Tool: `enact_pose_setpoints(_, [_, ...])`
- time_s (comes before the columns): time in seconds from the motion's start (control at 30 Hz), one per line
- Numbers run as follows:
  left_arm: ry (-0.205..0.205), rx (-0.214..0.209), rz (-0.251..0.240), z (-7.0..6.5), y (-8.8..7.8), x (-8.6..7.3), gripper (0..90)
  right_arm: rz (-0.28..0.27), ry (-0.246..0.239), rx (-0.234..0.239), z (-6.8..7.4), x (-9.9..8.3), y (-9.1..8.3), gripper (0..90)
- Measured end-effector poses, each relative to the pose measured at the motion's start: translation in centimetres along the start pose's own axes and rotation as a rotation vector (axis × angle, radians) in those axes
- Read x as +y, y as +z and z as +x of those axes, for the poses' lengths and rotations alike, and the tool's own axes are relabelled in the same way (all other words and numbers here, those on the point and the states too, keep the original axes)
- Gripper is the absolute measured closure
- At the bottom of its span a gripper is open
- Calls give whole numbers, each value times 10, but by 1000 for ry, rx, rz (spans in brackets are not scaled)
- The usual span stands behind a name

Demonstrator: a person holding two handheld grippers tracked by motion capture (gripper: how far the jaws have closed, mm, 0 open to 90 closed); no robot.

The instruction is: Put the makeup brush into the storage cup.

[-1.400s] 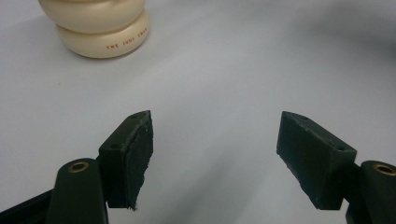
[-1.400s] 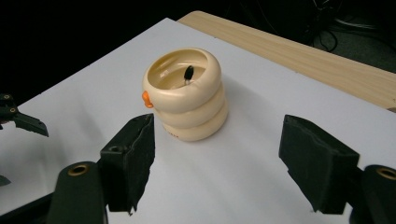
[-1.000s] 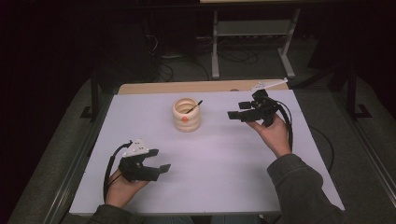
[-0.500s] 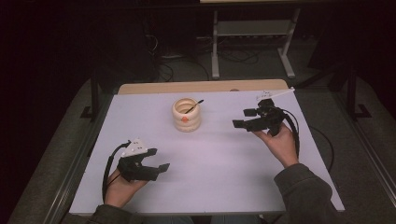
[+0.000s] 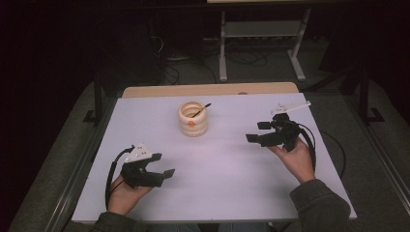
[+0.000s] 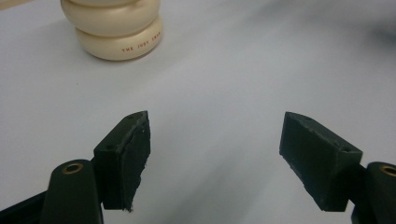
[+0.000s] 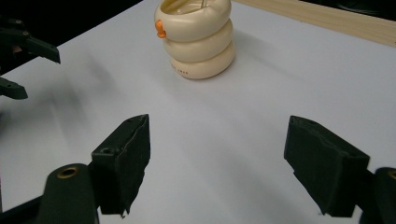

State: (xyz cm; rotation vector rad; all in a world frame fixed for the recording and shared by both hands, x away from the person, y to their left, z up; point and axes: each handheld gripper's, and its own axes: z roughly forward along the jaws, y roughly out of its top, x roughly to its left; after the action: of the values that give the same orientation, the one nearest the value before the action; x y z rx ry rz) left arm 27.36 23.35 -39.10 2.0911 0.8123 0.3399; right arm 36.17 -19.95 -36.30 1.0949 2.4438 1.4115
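Note:
A cream ringed pot [image 5: 193, 119] with an orange spot on its side stands at the table's far middle, a thin dark stick [image 5: 201, 110] leaning out of it. The pot [image 6: 112, 28] sits far ahead and left in the left gripper view, and the same pot [image 7: 198, 39] lies ahead in the right gripper view. My left gripper [image 5: 166, 175] rests near the front left, open and empty. My right gripper [image 5: 257, 132] is held at the right, open and empty, pointing left toward the pot. The left gripper's jaws [image 7: 18, 65] appear at the far left of the right gripper view.
The white table top [image 5: 222, 169] has a wooden strip [image 5: 208, 90] along its far edge. Behind it are a metal stand [image 5: 261, 29] and cables on the dark floor. Cables trail from both grippers.
My right gripper has come down and toward the person, lower on the table's right side. The left gripper has stayed in place.

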Motion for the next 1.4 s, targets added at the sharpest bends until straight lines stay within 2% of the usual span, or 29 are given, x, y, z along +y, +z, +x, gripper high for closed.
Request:
enact_pose_setpoints(0.17, [-1, 5, 7, -1, 0, 0, 239, 5, 13, 2, 1, -8, -3, 212])
enact_pose_setpoints(0.4, [-5, 10, 4, 0, 0, 0, 234, -5, -3, 1, 5, -18, -5, 205])
enact_pose_setpoints(0.57, [-8, 12, -3, 0, -2, 0, 230, 8, 2, -1, 10, -26, -7, 196])
enact_pose_setpoints(0.6, [-8, 13, -5, 0, -2, 0, 230, 5, -12, -2, 10, -27, -7, 196])
enact_pose_setpoints(0.9, [-15, 18, -11, 1, -4, 0, 220, -9, -10, -14, 15, -43, -14, 179])
enact_pose_setpoints(1.4, [-19, 12, -4, 1, -3, -4, 205, 21, 31, -39, 12, -77, -19, 147])
